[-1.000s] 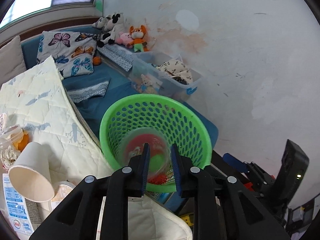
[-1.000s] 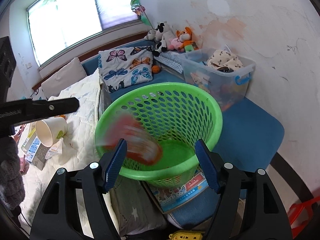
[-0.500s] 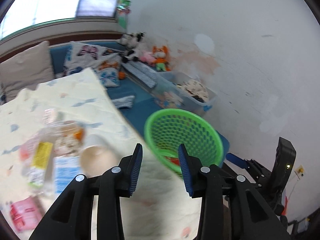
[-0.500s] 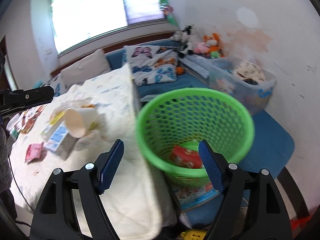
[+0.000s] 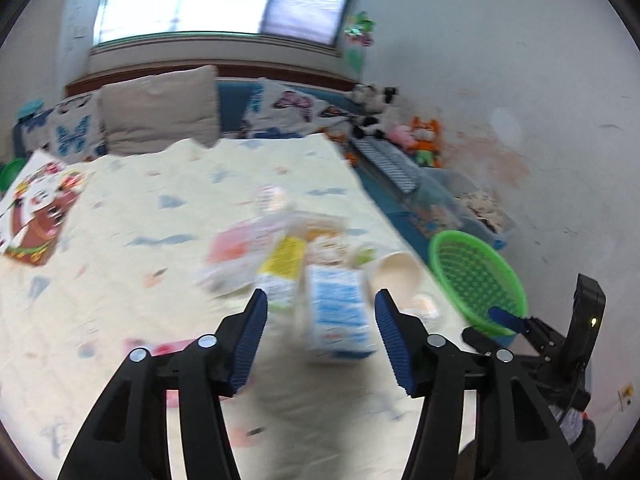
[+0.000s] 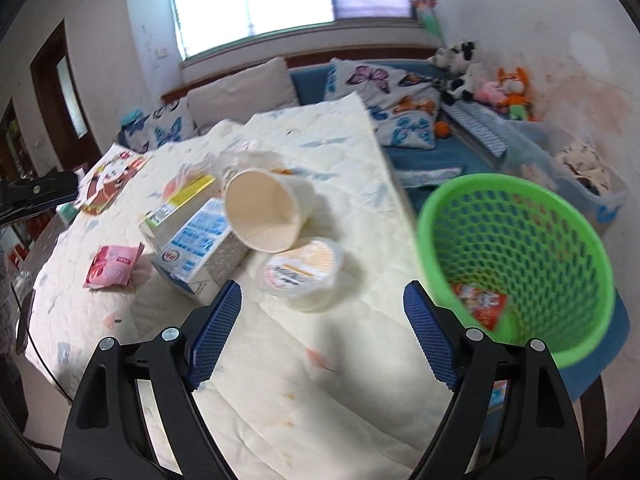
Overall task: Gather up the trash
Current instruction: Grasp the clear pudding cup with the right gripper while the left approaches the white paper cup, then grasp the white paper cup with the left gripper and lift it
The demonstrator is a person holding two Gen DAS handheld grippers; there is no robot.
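Cardboard and paper make up most of the litter: a blue-and-white carton (image 6: 196, 246) lies on its side on the quilted table cover (image 6: 320, 380), a paper cup (image 6: 266, 210) tipped over against it with its mouth toward the camera, and a lidded plastic tub (image 6: 302, 272) just in front of the cup. A pink wrapper (image 6: 112, 266) sits apart to the left, and a yellow-labelled packet (image 6: 188, 190) lies behind the carton with some crumpled clear plastic near it.

The step in hand looks like reaching for the next piece — both grippers are empty and pointed at the pile. The left gripper (image 5: 318, 340) has its jaws spread wide, and in its blurred view the carton (image 5: 338, 320) sits between and just beyond the fingertips, the likeliest target. The right gripper (image 6: 320, 340) is also spread wide, hovering above the cloth with the tub just ahead of its jaws, not touching.

The green basket (image 6: 516, 264) stands off the table's right edge, with one red packet (image 6: 482, 306) already at the bottom. Next the left jaws would need to drop around the carton's narrower faces and close squarely; it looks light and may slide on the cloth, nudging the cup leaning on it.
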